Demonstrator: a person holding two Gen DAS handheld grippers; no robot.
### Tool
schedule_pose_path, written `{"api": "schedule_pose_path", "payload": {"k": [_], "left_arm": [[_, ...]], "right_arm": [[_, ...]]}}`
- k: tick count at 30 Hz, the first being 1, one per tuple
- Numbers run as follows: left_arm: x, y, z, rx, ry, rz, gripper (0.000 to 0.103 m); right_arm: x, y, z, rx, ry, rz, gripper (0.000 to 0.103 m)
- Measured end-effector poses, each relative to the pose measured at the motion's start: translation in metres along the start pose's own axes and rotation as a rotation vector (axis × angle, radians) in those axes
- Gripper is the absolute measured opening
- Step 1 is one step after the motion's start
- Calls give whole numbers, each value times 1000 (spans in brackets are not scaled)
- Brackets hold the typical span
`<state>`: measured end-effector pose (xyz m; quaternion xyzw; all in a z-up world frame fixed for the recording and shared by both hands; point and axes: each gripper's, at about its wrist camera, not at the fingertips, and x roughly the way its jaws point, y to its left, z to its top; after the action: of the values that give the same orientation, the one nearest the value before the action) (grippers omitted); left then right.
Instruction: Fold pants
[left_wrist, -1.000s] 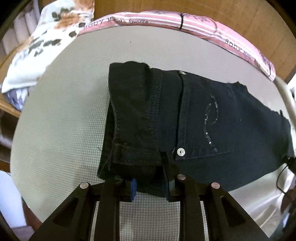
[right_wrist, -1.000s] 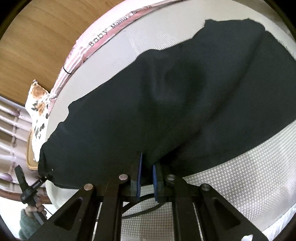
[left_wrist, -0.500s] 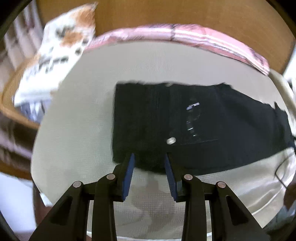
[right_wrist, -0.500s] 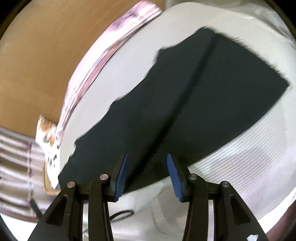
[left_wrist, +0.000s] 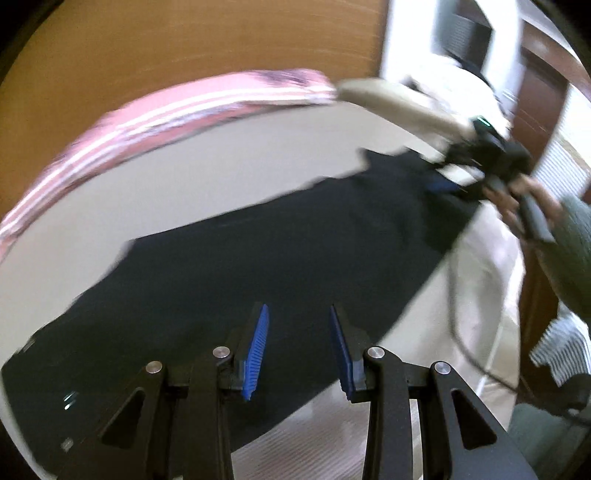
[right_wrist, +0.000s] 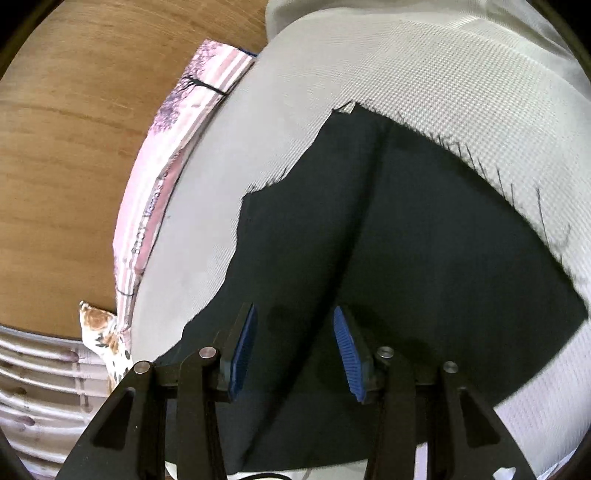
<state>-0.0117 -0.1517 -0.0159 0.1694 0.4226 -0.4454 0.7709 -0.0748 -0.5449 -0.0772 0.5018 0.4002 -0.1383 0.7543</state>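
Black pants lie flat and lengthwise on the pale textured bed cover. My left gripper hovers over their middle, open, with nothing between its blue pads. In the right wrist view the two legs lie one beside the other, frayed hems at the far end. My right gripper stands open just above the legs, holding nothing. The left wrist view, blurred, shows the right gripper in a hand over the leg end.
A pink striped blanket runs along the bed's far edge against a wooden board. A floral pillow sits at the far left corner. A black cable hangs off the bed's right side by a grey-green sleeve.
Both grippers let go of the pants and opened. The left one swung from the waistband end toward the legs. The right one moved along the legs toward the hems.
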Motion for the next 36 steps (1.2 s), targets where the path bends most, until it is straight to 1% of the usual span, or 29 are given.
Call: {"api": "schedule_pose_path", "payload": {"k": [4, 7, 9, 11, 12, 14, 15, 16, 17, 18, 21, 25, 28, 29, 30, 32, 33, 34, 35, 36], "left_arm": [[35, -50, 12, 130, 42, -77, 35], [52, -76, 14, 187, 64, -116, 35], [60, -88, 14, 210, 73, -130, 35], [69, -98, 13, 229, 84, -124, 35], [73, -101, 14, 230, 87, -117, 35], [81, -102, 15, 223, 96, -92, 35], [83, -101, 15, 219, 100, -83, 35], [85, -98, 15, 205, 105, -88, 35], [86, -96, 15, 194, 106, -96, 32], [86, -94, 15, 188, 99, -95, 22], [85, -87, 17, 176, 87, -103, 13], [78, -75, 20, 120, 51, -118, 10], [71, -63, 23, 59, 19, -122, 9], [70, -58, 24, 38, 16, -123, 9], [70, -53, 24, 13, 15, -125, 9], [71, -38, 25, -59, 17, -117, 9], [73, -29, 25, -103, 22, -111, 9], [74, -21, 24, -134, 26, -105, 9], [75, -16, 24, -161, 27, -103, 9], [77, -8, 23, -198, 30, -113, 9]], "right_arm": [[6, -9, 13, 51, 6, 45, 41], [9, -10, 19, 68, 12, 73, 41], [10, -10, 23, 70, 22, 85, 41], [11, -8, 26, 65, 25, 93, 40], [12, -7, 27, 62, 25, 95, 34], [12, -5, 29, 42, 20, 98, 18], [11, -5, 29, 40, 18, 102, 17], [9, -5, 29, 39, 15, 109, 14], [8, -5, 30, 39, 11, 117, 13], [5, -4, 30, 38, 7, 121, 12], [1, 5, 32, 20, 1, 112, 11], [3, 38, 41, -39, 14, 107, 12], [14, 79, 48, -114, 32, 115, 12], [21, 98, 51, -152, 38, 117, 12], [27, 111, 52, -179, 45, 121, 14], [45, 140, 55, -220, 71, 162, 24], [51, 149, 56, -232, 85, 170, 45], [56, 156, 57, -244, 89, 168, 55], [58, 163, 58, -266, 62, 154, 54], [58, 164, 58, -278, 54, 150, 54]]}}
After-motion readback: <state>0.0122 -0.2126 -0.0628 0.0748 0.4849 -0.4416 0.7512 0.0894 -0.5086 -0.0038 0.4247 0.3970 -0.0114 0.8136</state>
